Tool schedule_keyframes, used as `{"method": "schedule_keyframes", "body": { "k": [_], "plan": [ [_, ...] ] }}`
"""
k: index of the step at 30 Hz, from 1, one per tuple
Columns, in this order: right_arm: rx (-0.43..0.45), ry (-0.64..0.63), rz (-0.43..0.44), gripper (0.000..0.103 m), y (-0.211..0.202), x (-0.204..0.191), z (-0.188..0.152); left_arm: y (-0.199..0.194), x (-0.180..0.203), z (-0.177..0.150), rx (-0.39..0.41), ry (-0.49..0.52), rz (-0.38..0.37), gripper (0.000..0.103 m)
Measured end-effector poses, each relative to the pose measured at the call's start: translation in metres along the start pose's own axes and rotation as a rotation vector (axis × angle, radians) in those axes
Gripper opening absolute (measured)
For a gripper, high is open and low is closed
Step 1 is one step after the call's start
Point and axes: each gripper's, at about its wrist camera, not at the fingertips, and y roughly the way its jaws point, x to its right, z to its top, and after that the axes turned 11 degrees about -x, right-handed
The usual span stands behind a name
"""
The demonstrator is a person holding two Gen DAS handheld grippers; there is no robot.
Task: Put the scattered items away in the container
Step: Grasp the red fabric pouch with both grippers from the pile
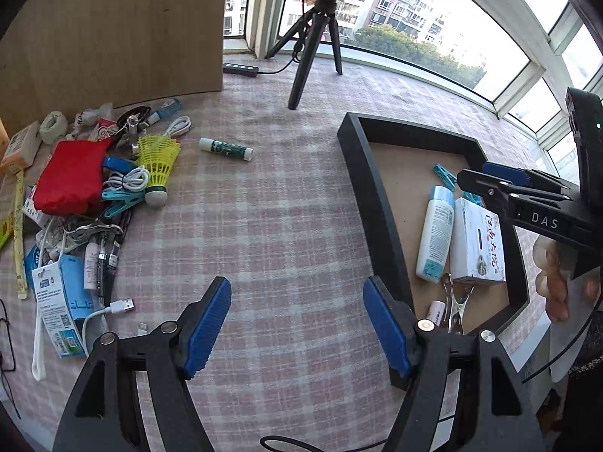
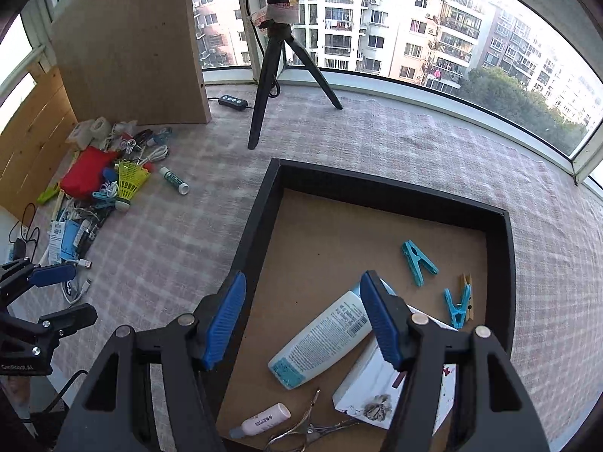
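"DAS" on right gripper body; other labels unreadable.

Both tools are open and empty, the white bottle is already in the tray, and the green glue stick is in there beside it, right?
Not quite. The glue stick is outside the tray, lying alone on the checked cloth near the pile, as the right wrist view shows. The white bottle is in the tray, and the left tool and right tool are open and empty.

Tray sits right on the tablecloth; inside it, bottle lies beside box, small tube and metal clip near front, pegs toward back right. Clutter pile far left, glue stick just right of it. Tripod behind.
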Motion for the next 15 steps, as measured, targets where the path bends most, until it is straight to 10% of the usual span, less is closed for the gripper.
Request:
{"method": "schedule_keyframes", "body": {
  "k": [15],
  "plan": [
    [-0.018, -0.151, 0.2, 0.062, 0.026, -0.173, 0.074, -0.032, -0.195, 0.005, 0.09, -0.331, 0.089, 0.069]
  ]
}}
